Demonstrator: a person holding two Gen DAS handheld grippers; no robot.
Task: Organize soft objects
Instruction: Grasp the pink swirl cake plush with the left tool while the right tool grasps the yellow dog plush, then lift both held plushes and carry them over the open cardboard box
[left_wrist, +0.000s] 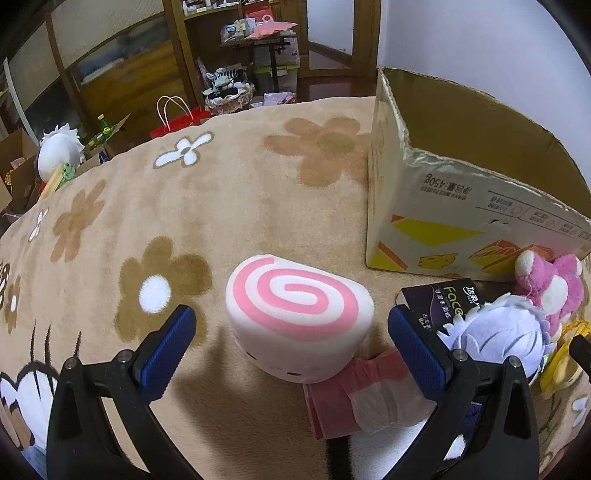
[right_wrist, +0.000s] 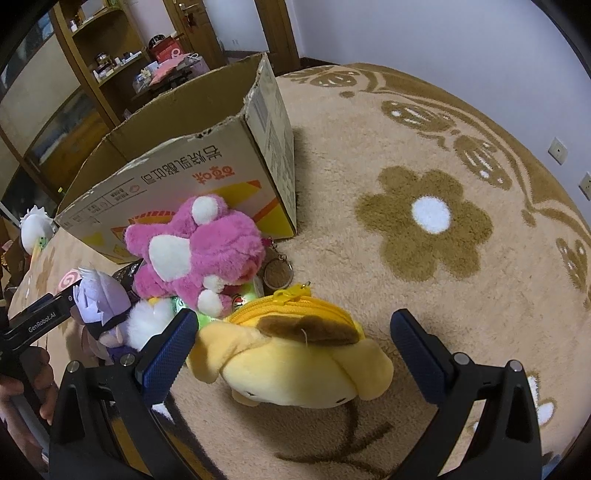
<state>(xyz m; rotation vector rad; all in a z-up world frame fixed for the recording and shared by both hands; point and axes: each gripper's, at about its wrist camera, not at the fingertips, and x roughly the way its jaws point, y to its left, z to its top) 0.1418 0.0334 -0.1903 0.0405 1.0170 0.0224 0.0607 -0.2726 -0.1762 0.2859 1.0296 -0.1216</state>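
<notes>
A white plush with a pink spiral top (left_wrist: 295, 317) stands on the beige flowered blanket (left_wrist: 229, 206), between the blue pads of my left gripper (left_wrist: 291, 332); the jaws stand wide and the pads do not touch it. A yellow dog plush pouch (right_wrist: 295, 354) lies between the spread pads of my right gripper (right_wrist: 295, 343), also untouched. Behind it lie a pink bear plush (right_wrist: 199, 247) and a lavender-haired doll (right_wrist: 103, 299). The doll (left_wrist: 495, 332) and pink bear (left_wrist: 546, 288) also show at the right of the left wrist view. An open cardboard box (left_wrist: 461, 206) stands behind them.
A black tissue pack (left_wrist: 439, 299) lies before the box (right_wrist: 184, 162). A pink and white cloth piece (left_wrist: 362, 398) sits under the spiral plush. A round keyring (right_wrist: 277, 273) lies beside the bear. A hand (right_wrist: 22, 387) holds the other gripper at left. Shelves, bags and clutter lie beyond the blanket.
</notes>
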